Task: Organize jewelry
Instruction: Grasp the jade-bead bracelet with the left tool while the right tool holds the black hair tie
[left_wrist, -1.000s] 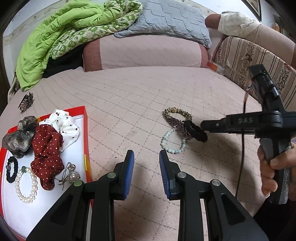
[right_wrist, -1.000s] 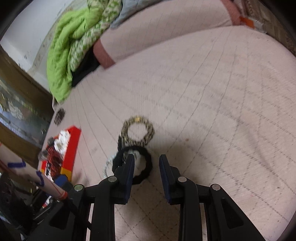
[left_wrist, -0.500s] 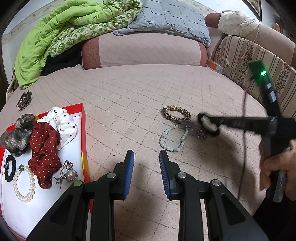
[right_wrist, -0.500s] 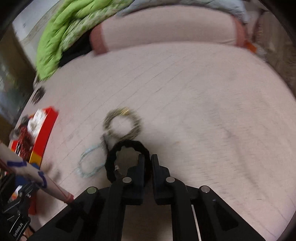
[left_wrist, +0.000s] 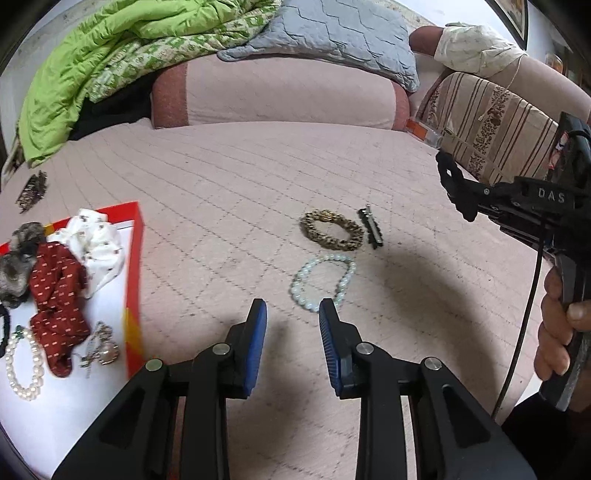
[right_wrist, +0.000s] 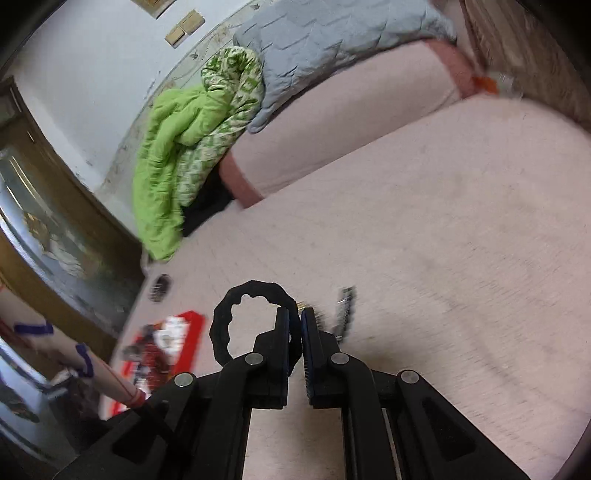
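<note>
Left wrist view: three loose items lie on the pink bedspread (left_wrist: 240, 177): one gold bracelet (left_wrist: 331, 229), one pale bead bracelet (left_wrist: 323, 283), one black hair clip (left_wrist: 370, 227) just beside the gold one. Open quilt lies beyond them. The red-rimmed tray (left_wrist: 133, 258) holds a red scrunchie (left_wrist: 55, 295), a white scrunchie (left_wrist: 99, 245), a pearl bracelet (left_wrist: 22, 363) and a brooch (left_wrist: 101, 349). The left gripper (left_wrist: 291, 325) is spread and holds nothing.

Right wrist view: the right gripper (right_wrist: 294, 328) pinches one black ring bracelet (right_wrist: 236, 321), lifted above the bedspread.
</note>
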